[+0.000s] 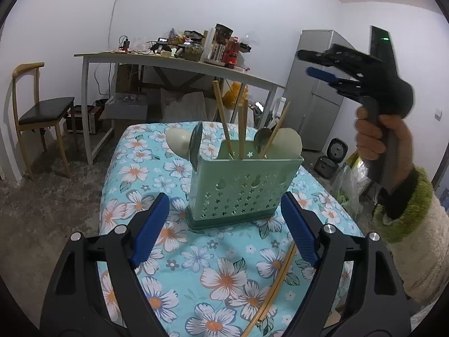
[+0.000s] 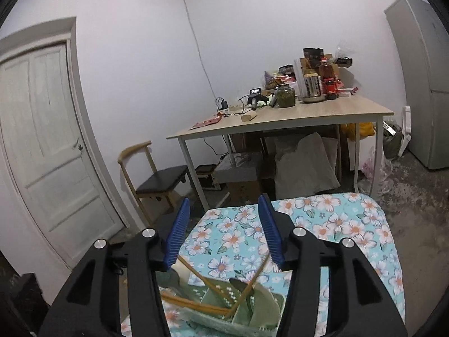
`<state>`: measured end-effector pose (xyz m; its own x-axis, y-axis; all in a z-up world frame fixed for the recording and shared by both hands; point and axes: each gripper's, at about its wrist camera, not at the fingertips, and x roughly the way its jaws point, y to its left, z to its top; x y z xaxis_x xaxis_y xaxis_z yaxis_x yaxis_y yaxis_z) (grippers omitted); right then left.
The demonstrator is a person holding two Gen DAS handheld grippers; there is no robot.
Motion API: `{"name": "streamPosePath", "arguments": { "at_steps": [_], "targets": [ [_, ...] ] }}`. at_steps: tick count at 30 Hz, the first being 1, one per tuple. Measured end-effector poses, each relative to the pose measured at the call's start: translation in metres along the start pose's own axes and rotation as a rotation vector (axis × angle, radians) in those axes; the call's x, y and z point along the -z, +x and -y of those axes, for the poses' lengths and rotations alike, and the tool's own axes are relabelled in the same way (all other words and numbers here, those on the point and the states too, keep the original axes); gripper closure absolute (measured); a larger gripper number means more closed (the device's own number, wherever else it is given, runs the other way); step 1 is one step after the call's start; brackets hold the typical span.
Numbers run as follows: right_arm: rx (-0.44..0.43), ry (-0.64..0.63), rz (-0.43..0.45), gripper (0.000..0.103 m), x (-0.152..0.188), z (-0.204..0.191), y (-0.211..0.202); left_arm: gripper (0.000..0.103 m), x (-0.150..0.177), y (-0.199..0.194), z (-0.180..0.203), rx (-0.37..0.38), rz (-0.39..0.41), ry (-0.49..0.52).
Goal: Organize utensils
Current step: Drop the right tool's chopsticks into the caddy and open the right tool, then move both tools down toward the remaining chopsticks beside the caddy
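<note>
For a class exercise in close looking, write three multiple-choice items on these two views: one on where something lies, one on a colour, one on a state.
1. Where do the loose chopsticks lie?
A. on the floral cloth, nearer the camera than the holder
B. on the chair
C. on the wooden desk

2. What colour is the holder?
A. red
B. pale green
C. black

3. How does the right gripper stand?
A. shut on a spoon
B. shut on a chopstick
C. open, with nothing between its pads

Key:
1 A: in the left wrist view they lie on the cloth by the left gripper, in front of the holder.
2 B: its star-punched wall is pale green.
3 C: in the right wrist view the blue pads stand apart above the holder, touching nothing.
</note>
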<state>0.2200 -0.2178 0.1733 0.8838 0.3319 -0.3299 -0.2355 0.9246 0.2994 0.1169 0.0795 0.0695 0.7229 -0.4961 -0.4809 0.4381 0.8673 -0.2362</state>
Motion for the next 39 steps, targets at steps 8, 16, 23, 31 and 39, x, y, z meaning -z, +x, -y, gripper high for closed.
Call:
{"name": "streamPosePath", "arguments": {
  "at_steps": [8, 16, 23, 31, 39],
  "targets": [
    [0.000, 0.093, -0.041, 0.050, 0.035, 0.027, -0.053, 0.022, 0.001, 0.018, 0.010, -0.015, -0.056, 0.027],
    [-0.056, 0.328, -0.234, 0.050, 0.104, 0.071, -0.065, 0.019, 0.008, 0.049, 0.025, -0.081, -0.173, 0.075],
    [-0.109, 0.560, -0.456, 0.050, 0.186, 0.088, -0.040, 0.019, 0.023, 0.077, 0.027, -0.168, -0.301, 0.091],
    [-0.040, 0.644, -0.665, 0.047, 0.244, 0.081, -0.014, 0.019, 0.040, 0.098, 0.024, -0.226, -0.376, 0.106],
    [0.034, 0.594, -0.725, 0.016, 0.260, 0.081, -0.001, 0.019, 0.058, 0.119, 0.019, -0.275, -0.448, 0.102]
  ]
}}
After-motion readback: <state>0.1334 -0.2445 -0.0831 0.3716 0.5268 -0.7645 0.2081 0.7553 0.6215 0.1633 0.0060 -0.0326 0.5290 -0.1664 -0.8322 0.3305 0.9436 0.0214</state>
